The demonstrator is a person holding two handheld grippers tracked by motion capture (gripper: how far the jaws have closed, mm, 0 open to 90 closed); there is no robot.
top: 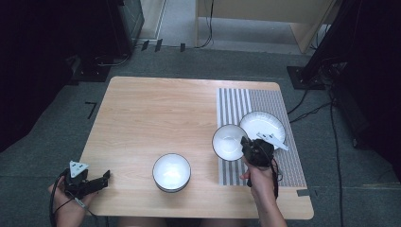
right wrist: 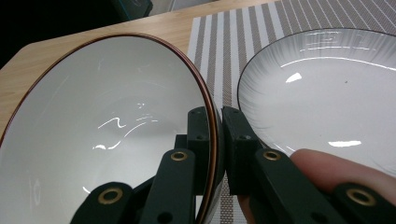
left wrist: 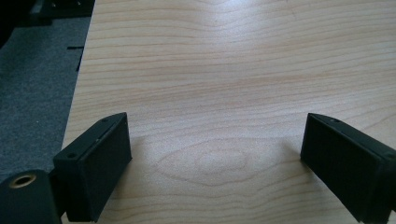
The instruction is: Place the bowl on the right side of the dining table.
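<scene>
Bowl (right wrist: 102,135) rim clamped between the right gripper (right wrist: 218,140) jaws

The bowl (right wrist: 102,135) clamped by its rim in the right gripper (right wrist: 215,133) is glossy white inside, with a thin reddish-brown line along the edge. The plate (top: 263,124) beside it is white too, faintly ribbed, edged in a fine dark line. Under them the placemat (top: 234,101) carries grey and white stripes (broad at one end, finer and greyer towards the other). A second bowl (top: 171,172) is white within, dark outside. The table (top: 156,113) is pale wood with wavy grain. Both grippers are black, the left gripper (top: 97,181) topped by a grey plate
</scene>
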